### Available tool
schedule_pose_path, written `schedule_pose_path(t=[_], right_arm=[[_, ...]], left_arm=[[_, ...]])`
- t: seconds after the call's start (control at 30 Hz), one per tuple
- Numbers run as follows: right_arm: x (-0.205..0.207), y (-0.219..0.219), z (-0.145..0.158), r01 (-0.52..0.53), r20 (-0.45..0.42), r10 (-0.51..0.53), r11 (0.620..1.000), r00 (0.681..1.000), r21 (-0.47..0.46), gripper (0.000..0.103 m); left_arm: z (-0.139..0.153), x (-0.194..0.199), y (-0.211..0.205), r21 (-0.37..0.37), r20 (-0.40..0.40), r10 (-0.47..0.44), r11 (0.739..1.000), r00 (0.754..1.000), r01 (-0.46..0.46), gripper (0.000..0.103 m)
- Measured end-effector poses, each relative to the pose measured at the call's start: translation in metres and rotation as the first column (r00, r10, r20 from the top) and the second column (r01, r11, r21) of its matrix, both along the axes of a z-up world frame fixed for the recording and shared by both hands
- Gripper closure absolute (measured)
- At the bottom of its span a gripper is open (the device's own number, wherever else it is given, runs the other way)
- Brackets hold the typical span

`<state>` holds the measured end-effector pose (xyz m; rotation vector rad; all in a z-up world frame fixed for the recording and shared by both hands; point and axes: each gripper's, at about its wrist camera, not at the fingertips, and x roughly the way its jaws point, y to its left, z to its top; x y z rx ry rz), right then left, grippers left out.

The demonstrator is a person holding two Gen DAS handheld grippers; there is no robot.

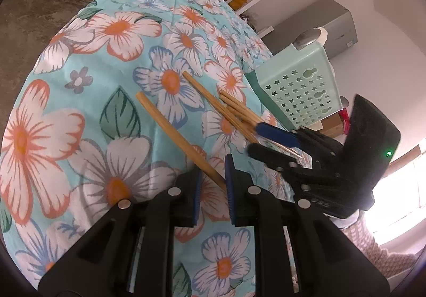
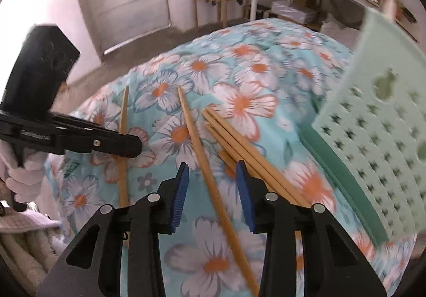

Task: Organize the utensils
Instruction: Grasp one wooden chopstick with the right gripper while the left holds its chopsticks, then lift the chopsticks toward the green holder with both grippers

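Chopstick round-up, mid-gather: at the far left of the right wrist view, your gloved hand (image 2: 24, 172) holds the left claw (image 2: 134, 146) low over the outer chopstick (image 2: 123, 116), which lies alone on the flower-print counter (image 2: 266, 62). From that claw's own camera, the left claw (image 1: 213, 166) stands narrow, with the near end of the outer chopstick (image 1: 175, 134) between its blue pads (image 1: 231, 190). The gap looks a little wider than the stick, so you do not appear to have it clamped.

Next along, the middle chopstick (image 2: 197, 137) runs straight between the pads of your right claw (image 2: 212, 164). That claw is partly open, with cloth showing on either side of the stick and nothing gripped. Just to the right, the pile of chopsticks (image 2: 239, 142) fans out, its near ends close beside the right pad. Beyond it, at the far right, the mint basket (image 2: 372, 150) with star cut-outs sits at the counter's edge, blurred.

The step in hand looks like picking up the loose sticks, with none seen in the basket. The next move likely calls for you to close each claw squarely on its stick, lift it level so the thin wood does not pivot, and carry it right to the basket
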<state>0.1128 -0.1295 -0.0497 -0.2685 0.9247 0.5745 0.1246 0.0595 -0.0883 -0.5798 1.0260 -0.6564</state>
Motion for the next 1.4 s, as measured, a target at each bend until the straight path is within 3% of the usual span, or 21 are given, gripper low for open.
schedule_pose_path(t=[0.17, 0.3, 0.43, 0.6, 0.7, 0.87, 1.17, 1.4], right_arm=[[0.003, 0.008, -0.001, -0.008, 0.015, 0.009, 1.000, 1.000, -0.028, 0.091], [-0.004, 0.004, 0.003, -0.002, 0.040, 0.002, 1.000, 0.999, -0.020, 0.096], [-0.013, -0.011, 0.019, 0.045, 0.080, -0.047, 0.999, 0.996, 0.030, 0.096], [-0.024, -0.046, 0.050, 0.147, 0.163, -0.173, 0.976, 0.971, 0.163, 0.096], [-0.036, -0.074, 0.067, 0.194, 0.215, -0.265, 0.933, 0.940, 0.302, 0.096], [-0.040, -0.100, 0.075, 0.254, 0.231, -0.380, 0.864, 0.896, 0.435, 0.096], [-0.049, -0.114, 0.055, 0.309, 0.204, -0.451, 0.817, 0.869, 0.487, 0.096], [-0.075, -0.143, 0.037, 0.383, 0.177, -0.510, 0.794, 0.841, 0.472, 0.096]], left_arm=[[-0.001, 0.000, 0.000, -0.008, 0.002, 0.000, 1.000, 1.000, 0.000, 0.087], [-0.001, 0.000, 0.001, -0.003, 0.000, 0.002, 1.000, 1.000, -0.002, 0.087], [-0.003, -0.001, 0.001, -0.001, 0.003, 0.012, 1.000, 1.000, -0.012, 0.087], [-0.001, -0.001, -0.001, 0.014, 0.004, 0.026, 1.000, 1.000, -0.026, 0.087], [0.001, -0.002, -0.003, 0.027, 0.008, 0.034, 0.999, 0.999, -0.034, 0.087], [0.004, -0.002, -0.007, 0.054, 0.021, 0.048, 0.997, 0.999, -0.049, 0.087], [0.013, -0.003, -0.011, 0.101, 0.055, 0.076, 0.992, 0.996, -0.081, 0.087], [0.040, -0.005, -0.012, 0.158, 0.178, 0.091, 0.980, 0.980, -0.119, 0.087]])
